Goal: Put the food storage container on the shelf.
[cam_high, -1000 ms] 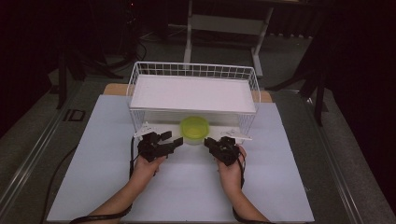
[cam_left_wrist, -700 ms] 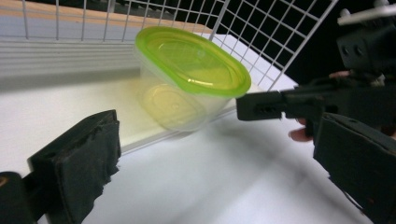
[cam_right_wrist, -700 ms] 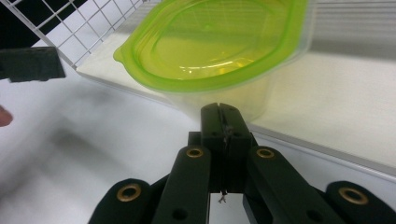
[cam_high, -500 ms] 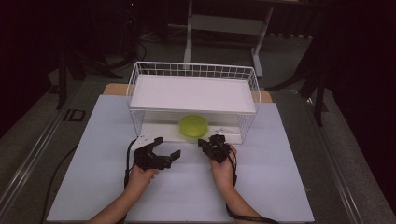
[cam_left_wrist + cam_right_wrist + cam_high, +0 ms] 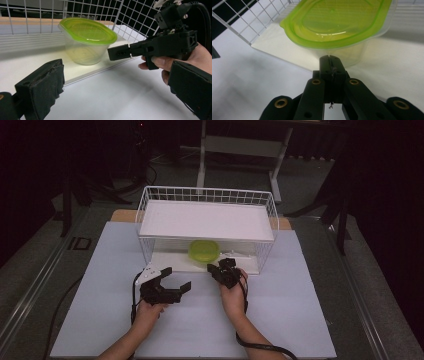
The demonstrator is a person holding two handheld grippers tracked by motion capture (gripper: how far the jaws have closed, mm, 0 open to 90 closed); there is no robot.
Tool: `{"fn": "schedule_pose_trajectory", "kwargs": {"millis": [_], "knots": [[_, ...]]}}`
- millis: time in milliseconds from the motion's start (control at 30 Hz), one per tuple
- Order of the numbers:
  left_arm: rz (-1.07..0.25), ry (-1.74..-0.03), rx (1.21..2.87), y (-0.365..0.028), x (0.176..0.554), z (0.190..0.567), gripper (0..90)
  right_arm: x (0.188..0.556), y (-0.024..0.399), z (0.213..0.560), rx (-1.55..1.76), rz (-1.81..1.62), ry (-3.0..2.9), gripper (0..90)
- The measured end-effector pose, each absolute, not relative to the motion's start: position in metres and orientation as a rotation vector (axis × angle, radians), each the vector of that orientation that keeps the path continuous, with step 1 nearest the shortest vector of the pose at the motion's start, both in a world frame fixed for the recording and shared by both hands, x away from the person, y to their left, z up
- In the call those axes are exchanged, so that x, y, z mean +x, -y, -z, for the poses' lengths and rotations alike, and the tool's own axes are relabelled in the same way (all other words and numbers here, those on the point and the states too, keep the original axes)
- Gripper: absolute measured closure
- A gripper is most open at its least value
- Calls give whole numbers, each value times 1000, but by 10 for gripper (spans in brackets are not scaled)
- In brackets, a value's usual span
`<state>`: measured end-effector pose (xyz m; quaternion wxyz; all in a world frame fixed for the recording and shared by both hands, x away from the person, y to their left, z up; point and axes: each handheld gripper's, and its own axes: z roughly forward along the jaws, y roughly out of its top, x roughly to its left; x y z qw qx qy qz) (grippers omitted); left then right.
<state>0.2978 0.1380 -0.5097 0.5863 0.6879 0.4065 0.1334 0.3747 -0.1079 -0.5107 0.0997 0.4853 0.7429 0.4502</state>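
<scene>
Left gripper jaws spread wide, having just opened, nothing between them, over the white table; right gripper jaws pressed together, empty, tips just short of the container. Clear container with green lid sits on the wire rack's lower shelf, contents not discernible

No text, label, brand or number can be read anywhere. The floor mark left of the table is too blurred to make out.
</scene>
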Motion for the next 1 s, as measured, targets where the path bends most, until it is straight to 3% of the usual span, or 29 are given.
{"fn": "schedule_pose_trajectory", "kwargs": {"millis": [300,500,700,867,933,1000], "knots": [[-298,-880,1621,-134,294,503,17,356,111,504,1362,-1332,-2246,790],[-296,-849,1636,-136,288,494,17,342,116,502,1303,-1322,-2268,645],[-272,-835,1660,-139,280,497,17,330,122,499,1246,-1355,-2277,396],[-274,-802,1694,-140,273,497,17,320,128,500,1227,-1381,-2271,293],[-265,-790,1703,-140,270,496,17,316,131,500,1172,-1395,-2301,214],[-264,-782,1707,-141,267,494,17,311,134,498,1138,-1401,-2299,197]]}}
